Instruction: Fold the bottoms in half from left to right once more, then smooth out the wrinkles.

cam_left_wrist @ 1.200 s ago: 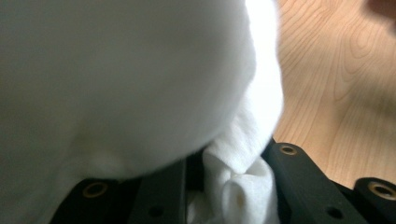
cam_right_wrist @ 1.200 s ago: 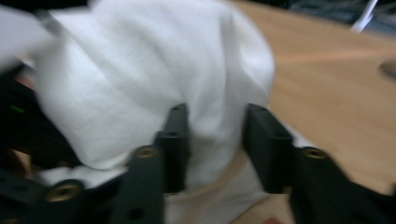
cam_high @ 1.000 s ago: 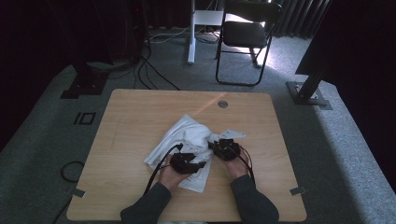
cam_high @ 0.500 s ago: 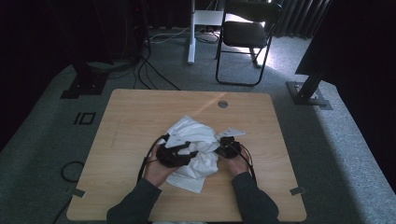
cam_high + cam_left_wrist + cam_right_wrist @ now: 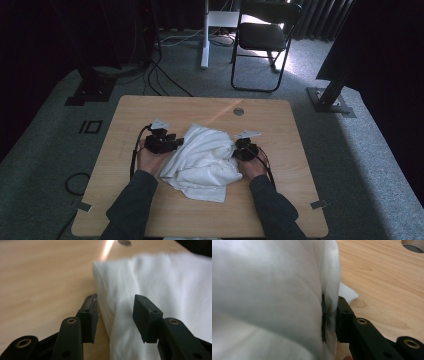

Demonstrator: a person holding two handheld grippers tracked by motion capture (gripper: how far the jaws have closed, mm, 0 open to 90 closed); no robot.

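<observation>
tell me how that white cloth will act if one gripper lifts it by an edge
The white cloth lies bunched in soft folds, so it will likely hang limp and drape rather than hold shape. It looks thin and light, so probably easy to lift. The right gripper pinches only a fold, so layers may slide apart.

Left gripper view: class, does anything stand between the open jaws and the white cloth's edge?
Nothing visible does. The left gripper has its jaws apart around a fold at the white cloth's edge, pads not pressing, bare wooden table beside it.

Dark grey sleeves; left tool, right tool black, brass-ringed holes, trailing black cables
</observation>
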